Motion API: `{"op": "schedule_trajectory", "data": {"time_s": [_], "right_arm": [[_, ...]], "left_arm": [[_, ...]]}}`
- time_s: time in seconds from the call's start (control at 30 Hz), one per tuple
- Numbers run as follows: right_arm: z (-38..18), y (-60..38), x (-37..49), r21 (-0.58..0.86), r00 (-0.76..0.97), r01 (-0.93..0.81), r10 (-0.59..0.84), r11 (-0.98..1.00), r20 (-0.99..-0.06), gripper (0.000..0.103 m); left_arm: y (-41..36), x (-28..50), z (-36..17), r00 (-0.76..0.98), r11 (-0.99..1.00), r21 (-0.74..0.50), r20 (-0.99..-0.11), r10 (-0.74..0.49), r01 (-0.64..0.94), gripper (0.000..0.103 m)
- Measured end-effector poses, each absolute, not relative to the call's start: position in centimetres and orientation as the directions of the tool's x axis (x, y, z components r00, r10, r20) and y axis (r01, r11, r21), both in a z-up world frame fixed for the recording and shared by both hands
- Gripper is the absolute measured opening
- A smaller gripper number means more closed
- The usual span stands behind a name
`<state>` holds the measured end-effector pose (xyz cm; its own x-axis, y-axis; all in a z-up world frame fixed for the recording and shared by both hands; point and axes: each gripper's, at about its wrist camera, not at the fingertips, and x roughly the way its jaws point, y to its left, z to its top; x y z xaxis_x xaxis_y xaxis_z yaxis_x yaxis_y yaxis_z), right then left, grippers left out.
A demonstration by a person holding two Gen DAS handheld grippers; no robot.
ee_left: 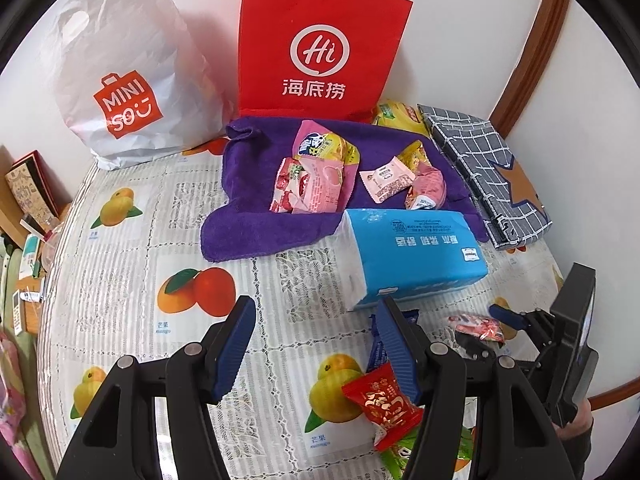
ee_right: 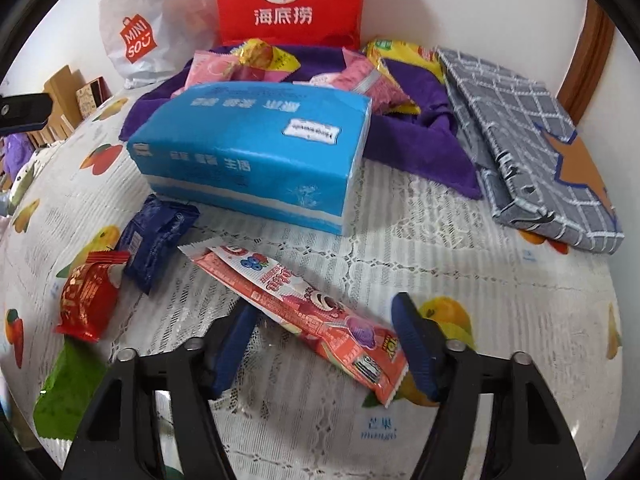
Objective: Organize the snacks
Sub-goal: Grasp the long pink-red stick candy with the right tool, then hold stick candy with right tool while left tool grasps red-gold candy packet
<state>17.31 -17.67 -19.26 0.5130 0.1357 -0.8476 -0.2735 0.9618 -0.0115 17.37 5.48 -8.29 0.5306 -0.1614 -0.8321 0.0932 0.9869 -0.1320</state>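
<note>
Straddling the long pink snack bar with the right gripper, jaws spread wide, nothing grasped; wrapper lying flat and diagonal on the lace-covered worktop, one blue finger at its near end, the other partly hidden under the wrapper's edge.

- Left gripper: released, empty, hovering over bare cloth beside the red candy packet.
- Loose stock near the front: red candy packet, dark blue packet, green wrapper.
- Collected stock: pink and yellow snack packets piled on the purple towel, behind the blue tissue pack.
- Background: red paper bag, white shopping bag, grey checked pouch.

Handling advice, judged: turn the wrist to set both fingers square across the bar's narrow width, near mid-length, to avoid drooping ends. Lower until the tips touch the cloth, then close gently; contents probably brittle. Lift clear over the tissue pack before setting down on the towel pile. Risk: snagging the lace.
</note>
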Motion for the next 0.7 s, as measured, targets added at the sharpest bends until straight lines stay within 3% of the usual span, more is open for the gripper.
{"op": "schedule_trajectory", "data": {"time_s": [0.17, 0.27, 0.7], "right_arm": [[-19.1, -18.2, 17.0, 0.01, 0.517, -0.261, 0.148, 0.965, -0.843, 0.041], [-18.9, -18.6, 16.4, 0.017, 0.517, -0.253, 0.15, 0.967, -0.843, 0.036], [-18.5, -21.5, 14.6, 0.049, 0.532, -0.156, 0.125, 0.987, -0.837, 0.032]], "left_arm": [[5.4, 17.2, -9.0, 0.517, 0.987, -0.132, -0.84, -0.163, 0.096, 0.06], [5.2, 17.1, -9.3, 0.51, 0.986, -0.137, -0.844, -0.168, 0.098, 0.06], [3.4, 15.1, -12.3, 0.445, 0.982, -0.151, -0.876, -0.186, 0.113, 0.06]]}}
